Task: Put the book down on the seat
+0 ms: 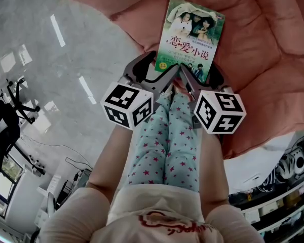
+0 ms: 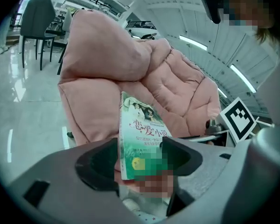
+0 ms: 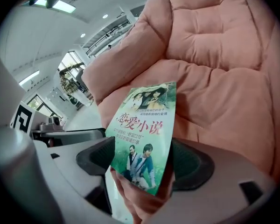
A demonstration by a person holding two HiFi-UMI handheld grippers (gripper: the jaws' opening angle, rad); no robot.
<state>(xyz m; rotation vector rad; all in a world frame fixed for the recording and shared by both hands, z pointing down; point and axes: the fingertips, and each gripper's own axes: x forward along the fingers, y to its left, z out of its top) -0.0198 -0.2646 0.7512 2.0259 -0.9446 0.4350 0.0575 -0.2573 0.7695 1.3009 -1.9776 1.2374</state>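
**Book at the front of the seat, all three views.** The book (image 1: 192, 39) lay face up on the pink seat (image 1: 263, 44), with its near short edge close to the cushion's front edge. Its green cover carried the title 恋爱小说 in red characters above a photograph of two people. The smaller print beneath was too fine for me to read.

I saw the left gripper (image 2: 140, 160) with its jaws spread and not gripping, the book's near left corner standing between them. The right gripper (image 3: 142, 162) was likewise released, and the book's lower end showed between its dark pads (image 3: 95, 155). Both tools met at that near edge in a narrow V.

Each marker cube, left (image 1: 127, 104) and right (image 1: 219, 110), bore black-and-white square codes and no lettering.

Padded cushion lay free beyond the book and to its right. To the left the seat fell away to a glossy grey floor (image 1: 50, 49), which was open as far as a dark office chair (image 1: 5, 115). The person's star-printed trousers (image 1: 167, 146) stood just behind the grippers.
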